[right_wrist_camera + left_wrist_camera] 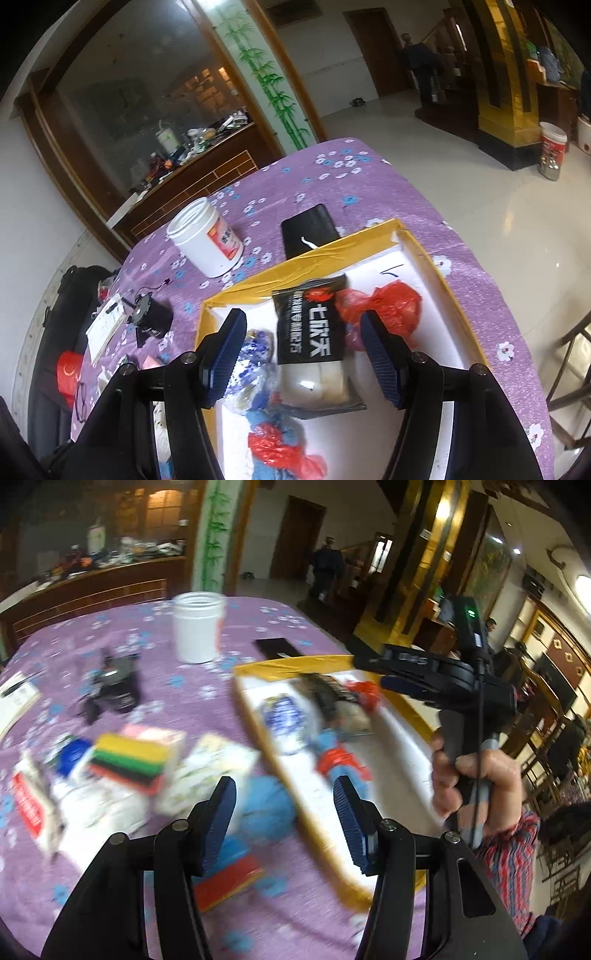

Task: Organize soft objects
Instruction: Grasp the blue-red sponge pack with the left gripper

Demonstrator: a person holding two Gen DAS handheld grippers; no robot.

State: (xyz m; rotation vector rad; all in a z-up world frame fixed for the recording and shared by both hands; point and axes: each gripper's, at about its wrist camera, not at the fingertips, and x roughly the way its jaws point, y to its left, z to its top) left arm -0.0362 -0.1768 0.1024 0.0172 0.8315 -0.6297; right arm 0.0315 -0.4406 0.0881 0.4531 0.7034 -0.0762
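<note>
In the left wrist view, the left tongs (284, 805) are seen spread apart and empty above the bench (258, 635). Just left of the yellow-rimmed box (266, 670), outside its wall, a blue fluffy ball (266, 812) is found, with a striped sponge stack (129, 762) further from the box. The picture is blurred, so finer detail cannot be told. The ball is judged light and squashy; a gentle pinch across its middle would be suited.

In the right wrist view, the right tongs (303, 350) are held apart over the box (295, 262), clamped on nothing. Inside the box, a black packet (314, 325) is laid, with a red plastic bag (391, 301) beside it. Both are judged limp and slippery.
</note>
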